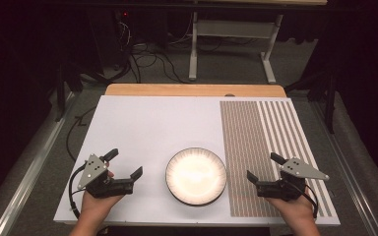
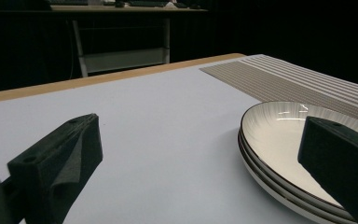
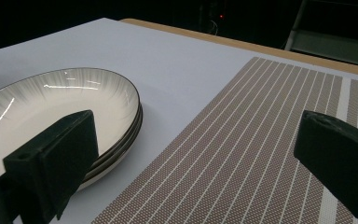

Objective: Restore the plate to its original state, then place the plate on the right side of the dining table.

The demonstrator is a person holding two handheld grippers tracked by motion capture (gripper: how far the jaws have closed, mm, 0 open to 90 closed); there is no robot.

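A stack of white plates (image 1: 196,175) with dark rims and grey radial streaks rests on the white tabletop (image 1: 142,123) near its front edge. My left gripper (image 1: 125,162) sits to the left of the stack, jaws wide open and empty, pointing toward it. In the left gripper view the plates (image 2: 279,135) lie beside the right jaw, the gripper (image 2: 198,135) open over bare table. My right gripper (image 1: 263,166) stands open over the brown striped placemat (image 1: 256,147), just right of the stack. In the right gripper view the plates (image 3: 51,107) lie behind the left jaw, and the gripper (image 3: 196,126) holds nothing.
The placemat (image 3: 261,140) covers the right part of the table. A wooden strip (image 1: 192,90) runs along the far edge. Beyond it stand a metal table frame (image 1: 194,44) and cables (image 1: 147,61) on the floor. Dark surroundings flank both sides.
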